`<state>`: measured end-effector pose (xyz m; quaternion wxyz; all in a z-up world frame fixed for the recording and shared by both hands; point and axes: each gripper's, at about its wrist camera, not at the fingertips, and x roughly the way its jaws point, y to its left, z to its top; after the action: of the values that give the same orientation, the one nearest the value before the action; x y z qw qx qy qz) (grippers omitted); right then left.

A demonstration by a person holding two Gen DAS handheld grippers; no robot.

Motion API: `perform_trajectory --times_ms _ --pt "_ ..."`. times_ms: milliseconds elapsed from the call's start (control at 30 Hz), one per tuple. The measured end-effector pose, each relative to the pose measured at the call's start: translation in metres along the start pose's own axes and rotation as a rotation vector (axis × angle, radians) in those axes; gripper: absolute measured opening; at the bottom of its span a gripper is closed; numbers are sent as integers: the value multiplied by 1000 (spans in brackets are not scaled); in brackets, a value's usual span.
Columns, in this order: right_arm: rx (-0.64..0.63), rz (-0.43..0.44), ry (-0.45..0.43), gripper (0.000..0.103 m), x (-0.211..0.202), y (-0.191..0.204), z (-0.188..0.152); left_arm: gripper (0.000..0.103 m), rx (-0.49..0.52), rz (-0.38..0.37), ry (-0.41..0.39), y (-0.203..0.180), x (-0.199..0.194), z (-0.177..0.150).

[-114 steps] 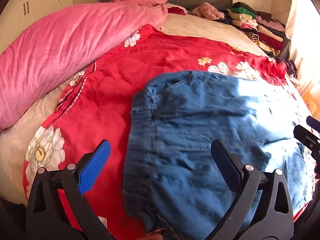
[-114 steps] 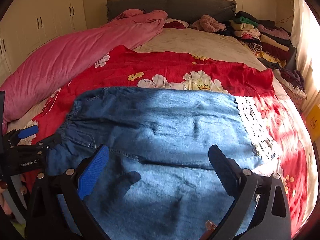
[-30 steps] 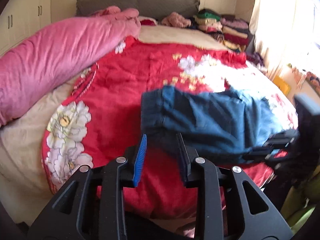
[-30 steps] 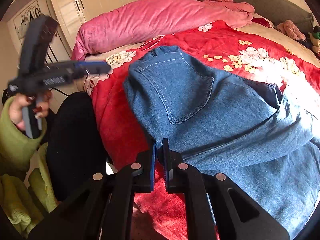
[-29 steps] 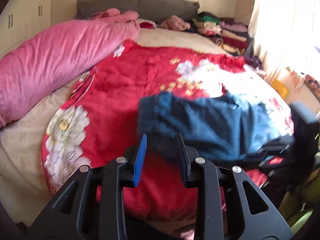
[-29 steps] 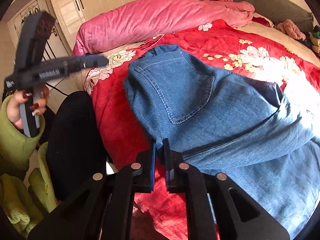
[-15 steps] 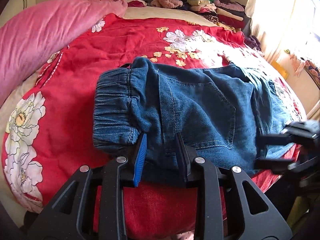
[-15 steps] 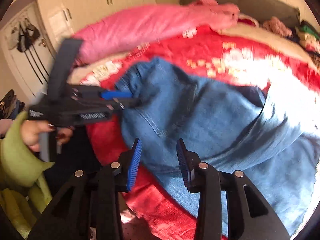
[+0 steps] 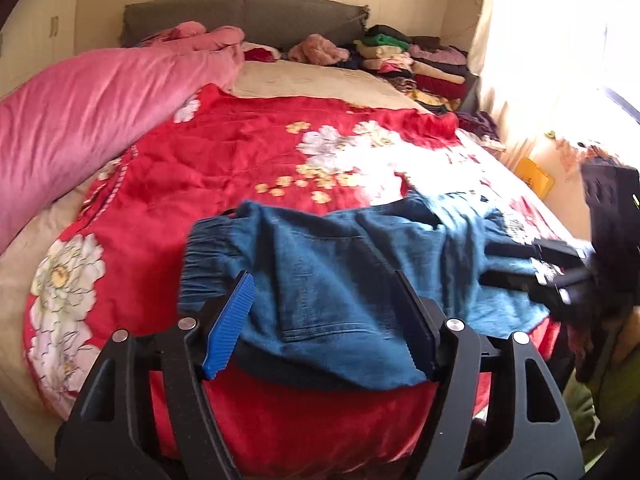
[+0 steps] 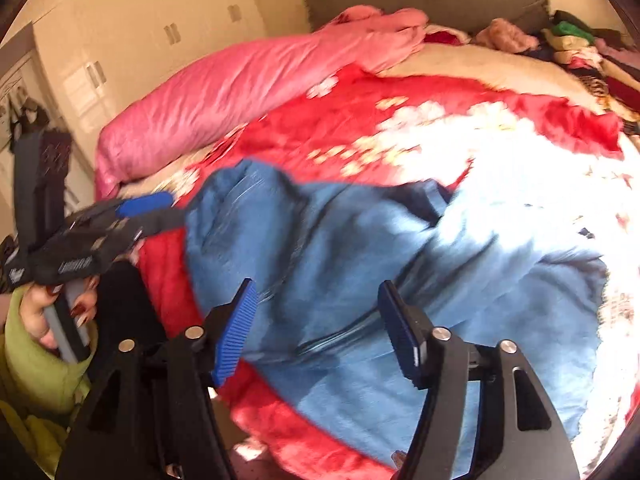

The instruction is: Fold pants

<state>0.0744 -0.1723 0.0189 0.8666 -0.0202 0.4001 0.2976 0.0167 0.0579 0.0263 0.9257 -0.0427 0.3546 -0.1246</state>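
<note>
The blue jeans [image 9: 340, 272] lie folded over on the red floral blanket [image 9: 224, 168] near the bed's front edge, elastic waistband to the left. My left gripper [image 9: 322, 320] hovers just in front of their near edge, its jaws opening, and the pads do not press on the denim. My right gripper [image 10: 318, 328] is above the crumpled lighter denim of the jeans [image 10: 360, 260], its jaws also opening, with nothing gripped. Each wrist view shows the other tool: the right gripper [image 9: 532, 268] at the jeans' right end, the left gripper [image 10: 120, 216] at their left end.
A rolled pink duvet [image 9: 92, 108] lies along the bed's left side. Stacks of folded clothes [image 9: 404, 60] sit at the far right by the grey headboard [image 9: 240, 16]. White wardrobe doors [image 10: 132, 40] stand to the left. A hand in a green sleeve [image 10: 36, 332] holds the left tool.
Both grippers were shut on the jeans' near edge a second ago. Both have let go and opened, and they have drawn back. The jeans now rest on the blanket.
</note>
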Motion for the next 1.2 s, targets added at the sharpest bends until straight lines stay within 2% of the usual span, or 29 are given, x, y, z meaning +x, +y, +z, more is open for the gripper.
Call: perform_trajectory --times_ms 100,267,333,500,567,633,700,767,833,900,933,1000,1167,1200 --pt "42 -87 -19 76 -2 -24 22 65 25 -64 33 -22 15 0" --pt "121 -181 -11 79 14 -67 54 65 72 -158 102 -60 44 -2" --pt "123 -216 -1 81 25 -80 67 65 74 -208 135 -74 58 -3" --pt "84 -265 68 82 69 -94 94 63 79 -262 196 -99 90 -5" --pt "108 -260 107 82 91 -101 104 55 68 -281 212 -105 103 -7" --pt "107 -286 131 82 110 -104 113 32 54 -297 246 -108 114 -12" --pt "102 -318 154 82 126 -107 119 18 57 -305 283 -113 125 -20" --pt "115 -343 177 81 141 -114 123 17 90 -286 279 -118 128 -25" --pt "126 -362 198 71 153 -123 123 17 109 -279 274 -120 127 -25" --pt "147 -352 204 37 159 -135 120 17 102 -286 275 -118 127 -25" --pt "159 -337 191 32 156 -141 118 17 99 -289 275 -117 127 -25" --pt "188 -291 157 9 142 -149 114 17 112 -278 268 -117 125 -25" --pt "217 -235 33 9 74 -157 104 17 122 -268 261 -117 122 -24" --pt "235 -218 13 9 60 -159 100 20 138 -252 252 -119 124 -26"
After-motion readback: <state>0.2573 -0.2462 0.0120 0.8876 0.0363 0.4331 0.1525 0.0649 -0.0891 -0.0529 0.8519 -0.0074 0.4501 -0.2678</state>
